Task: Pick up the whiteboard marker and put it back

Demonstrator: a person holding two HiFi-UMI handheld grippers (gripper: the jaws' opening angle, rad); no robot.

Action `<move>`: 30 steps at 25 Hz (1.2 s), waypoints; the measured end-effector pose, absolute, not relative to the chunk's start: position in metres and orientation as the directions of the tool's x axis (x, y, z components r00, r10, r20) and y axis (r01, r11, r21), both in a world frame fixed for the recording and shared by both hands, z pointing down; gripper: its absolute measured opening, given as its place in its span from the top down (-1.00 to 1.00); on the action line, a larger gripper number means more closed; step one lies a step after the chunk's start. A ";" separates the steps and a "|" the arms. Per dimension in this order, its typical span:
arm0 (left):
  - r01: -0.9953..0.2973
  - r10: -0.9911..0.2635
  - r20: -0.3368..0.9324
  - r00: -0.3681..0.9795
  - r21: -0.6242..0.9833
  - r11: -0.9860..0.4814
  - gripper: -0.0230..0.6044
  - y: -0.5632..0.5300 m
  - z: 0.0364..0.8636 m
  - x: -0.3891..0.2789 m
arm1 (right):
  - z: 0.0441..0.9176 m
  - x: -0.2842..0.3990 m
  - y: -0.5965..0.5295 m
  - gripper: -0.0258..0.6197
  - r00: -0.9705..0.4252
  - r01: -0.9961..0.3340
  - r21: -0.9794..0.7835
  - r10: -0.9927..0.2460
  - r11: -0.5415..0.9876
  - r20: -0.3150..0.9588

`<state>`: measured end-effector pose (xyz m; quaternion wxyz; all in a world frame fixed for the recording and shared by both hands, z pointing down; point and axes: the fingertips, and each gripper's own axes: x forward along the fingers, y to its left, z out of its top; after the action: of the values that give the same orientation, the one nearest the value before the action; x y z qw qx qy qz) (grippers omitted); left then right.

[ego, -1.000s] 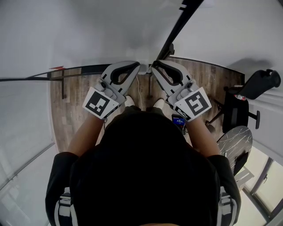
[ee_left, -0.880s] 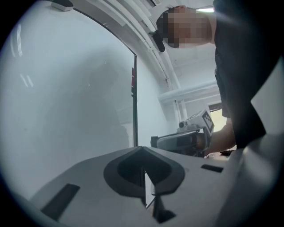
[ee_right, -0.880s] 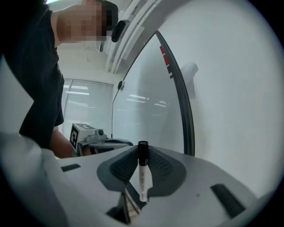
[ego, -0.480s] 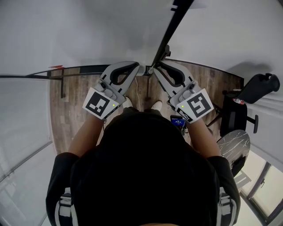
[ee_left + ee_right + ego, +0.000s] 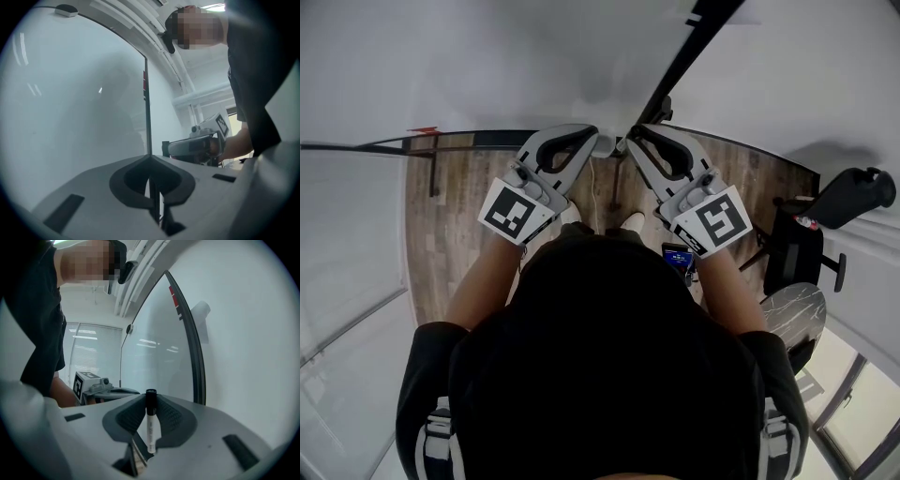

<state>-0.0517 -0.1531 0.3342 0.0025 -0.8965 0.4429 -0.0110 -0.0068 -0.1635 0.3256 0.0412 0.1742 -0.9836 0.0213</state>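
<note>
White panels split by a black frame (image 5: 199, 366) rise ahead. Just left of that frame, the right tool (image 5: 151, 399) clamps the whiteboard marker (image 5: 151, 427) upright, black cap up. The left tool (image 5: 150, 161) is closed on nothing, so the return probably falls to the right.

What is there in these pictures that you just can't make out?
- Print on the marker: right gripper view, too small and blurred.
- Marker's lower end: same view, sunk between the right gripper's jaws.
- Floor beneath the person: head view, the person's head covers it.
</note>
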 end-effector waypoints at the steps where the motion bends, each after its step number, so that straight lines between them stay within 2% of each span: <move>1: -0.795 -0.795 0.017 0.606 -0.013 -0.606 0.92 -0.154 0.335 -0.053 | 0.326 -0.008 -0.164 0.72 -0.936 -0.345 -0.027 -0.341 0.938 0.088; 14: -0.801 -0.801 0.017 0.599 0.011 -0.599 0.92 -0.158 0.345 -0.066 | 0.344 -0.019 -0.175 0.72 -0.934 -0.349 -0.061 -0.342 0.935 0.103; 30: -0.802 -0.802 0.017 0.597 0.022 -0.597 0.92 -0.158 0.373 -0.072 | 0.408 -0.043 -0.193 0.72 -0.912 -0.380 -0.094 -0.356 0.920 0.203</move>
<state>-0.0722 -0.1579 0.3735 -0.0136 -0.8935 0.4488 -0.0027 -0.0428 -0.1933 0.4076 0.0914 0.1886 -0.9756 0.0659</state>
